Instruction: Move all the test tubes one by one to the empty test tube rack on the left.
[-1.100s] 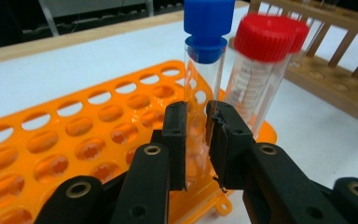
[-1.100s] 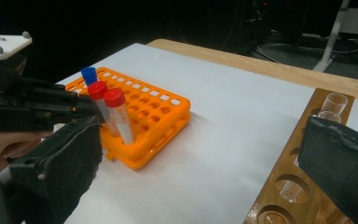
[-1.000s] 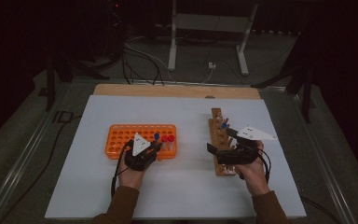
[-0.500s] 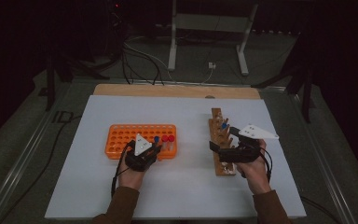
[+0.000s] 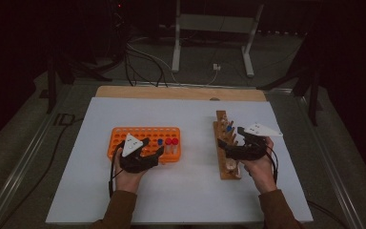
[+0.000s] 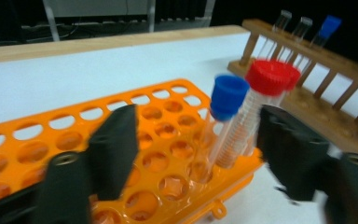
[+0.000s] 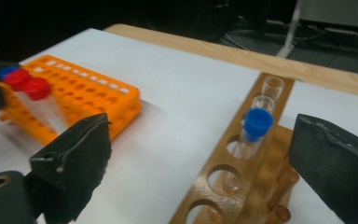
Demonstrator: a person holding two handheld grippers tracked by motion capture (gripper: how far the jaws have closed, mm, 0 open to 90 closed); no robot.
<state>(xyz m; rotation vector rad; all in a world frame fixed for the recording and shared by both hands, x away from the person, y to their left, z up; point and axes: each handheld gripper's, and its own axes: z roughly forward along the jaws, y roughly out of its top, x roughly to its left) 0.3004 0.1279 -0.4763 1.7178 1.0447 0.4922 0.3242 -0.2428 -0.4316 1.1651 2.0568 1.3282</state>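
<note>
An orange tube rack (image 5: 138,136) lies on the left of the white table, a wooden tube rack (image 5: 228,169) on the right. My left gripper (image 5: 153,147) sits at the orange rack's near right corner. Its jaws (image 6: 196,135) have just been opening and stand apart around a blue-capped tube (image 6: 226,98) upright in the rack, without touching it. Two red-capped tubes (image 6: 270,77) stand just behind it. My right gripper (image 5: 229,136) hovers over the wooden rack. Its jaws (image 7: 203,140) are wide but have just been closing a little. A blue-capped tube (image 7: 257,122) stands ahead between them, untouched.
Clear uncapped tubes (image 7: 272,86) fill the wooden rack's far holes, and its near holes (image 7: 223,179) are bare. A wooden strip (image 5: 181,93) borders the table's far edge. Beyond it, cables and a metal stand (image 5: 214,43) sit on the floor.
The left gripper's jaws have parted from the blue-capped tube, which now stands free in the orange rack. Both hands have stayed where they were.
</note>
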